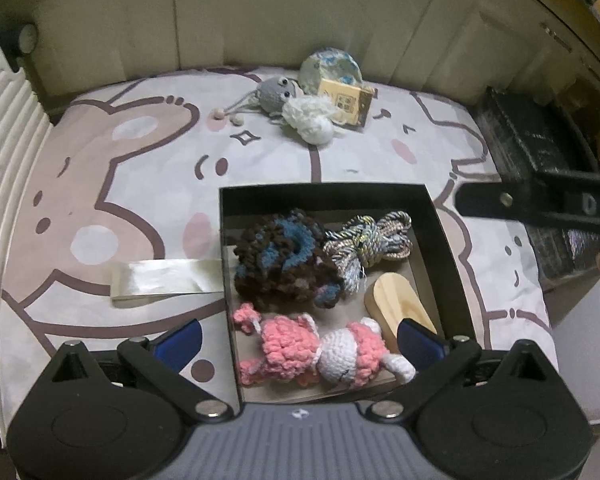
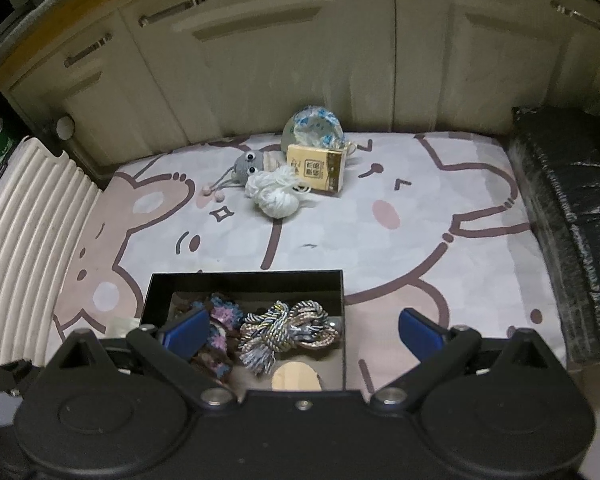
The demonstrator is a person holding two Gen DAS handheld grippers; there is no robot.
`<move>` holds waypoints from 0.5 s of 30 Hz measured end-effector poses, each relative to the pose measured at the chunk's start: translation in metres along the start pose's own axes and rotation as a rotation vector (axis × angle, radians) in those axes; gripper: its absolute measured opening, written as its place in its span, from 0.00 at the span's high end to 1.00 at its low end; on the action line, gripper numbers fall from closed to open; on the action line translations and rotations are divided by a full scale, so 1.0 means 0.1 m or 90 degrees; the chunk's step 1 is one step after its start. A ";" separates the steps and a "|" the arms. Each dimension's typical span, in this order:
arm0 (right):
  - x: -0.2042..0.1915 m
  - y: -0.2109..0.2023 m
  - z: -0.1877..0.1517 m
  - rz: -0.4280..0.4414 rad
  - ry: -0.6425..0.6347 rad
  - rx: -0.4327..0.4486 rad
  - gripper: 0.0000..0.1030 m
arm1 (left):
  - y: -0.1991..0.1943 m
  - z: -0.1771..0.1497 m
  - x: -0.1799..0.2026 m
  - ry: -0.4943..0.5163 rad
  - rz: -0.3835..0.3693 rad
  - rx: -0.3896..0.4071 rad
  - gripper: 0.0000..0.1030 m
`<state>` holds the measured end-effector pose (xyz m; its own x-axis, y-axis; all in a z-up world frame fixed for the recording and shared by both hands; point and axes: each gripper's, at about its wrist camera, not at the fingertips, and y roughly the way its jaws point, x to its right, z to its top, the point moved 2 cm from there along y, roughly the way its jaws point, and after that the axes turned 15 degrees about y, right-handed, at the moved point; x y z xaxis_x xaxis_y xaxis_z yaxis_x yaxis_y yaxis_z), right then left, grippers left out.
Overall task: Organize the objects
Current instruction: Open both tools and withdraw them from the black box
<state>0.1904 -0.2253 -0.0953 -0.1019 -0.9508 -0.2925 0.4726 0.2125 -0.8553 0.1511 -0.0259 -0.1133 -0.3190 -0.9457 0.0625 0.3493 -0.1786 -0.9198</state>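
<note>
A cartoon-printed mat (image 2: 380,248) carries a black box (image 1: 446,240) at its near edge, a silvery strip (image 1: 164,278) touching the box's left wall, and, well apart at the far edge, a clustered grey toy (image 2: 247,167), white yarn (image 2: 276,194), carton (image 2: 318,168) and round pouch (image 2: 314,126).

We read the raised letters "DA" on the black bar (image 1: 540,200) at the right edge of the left wrist view; the rest is cut off. The yellow carton (image 2: 316,168) carries a dark square stamp; we cannot make out its characters.
</note>
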 end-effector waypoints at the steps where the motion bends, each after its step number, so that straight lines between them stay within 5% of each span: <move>1: 0.01 -0.03 0.00 0.001 0.000 0.003 0.01 | -0.02 0.00 -0.01 -0.003 0.002 0.003 0.00; 15: 0.15 -0.25 -0.10 -0.006 -0.018 0.021 0.00 | -0.18 0.01 -0.23 -0.049 0.059 0.033 0.00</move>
<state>0.1684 -0.2422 -0.0828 -0.0819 -0.9590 -0.2713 0.5009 0.1957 -0.8431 0.1529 -0.0007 -0.0974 -0.2157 -0.9764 0.0096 0.4199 -0.1016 -0.9018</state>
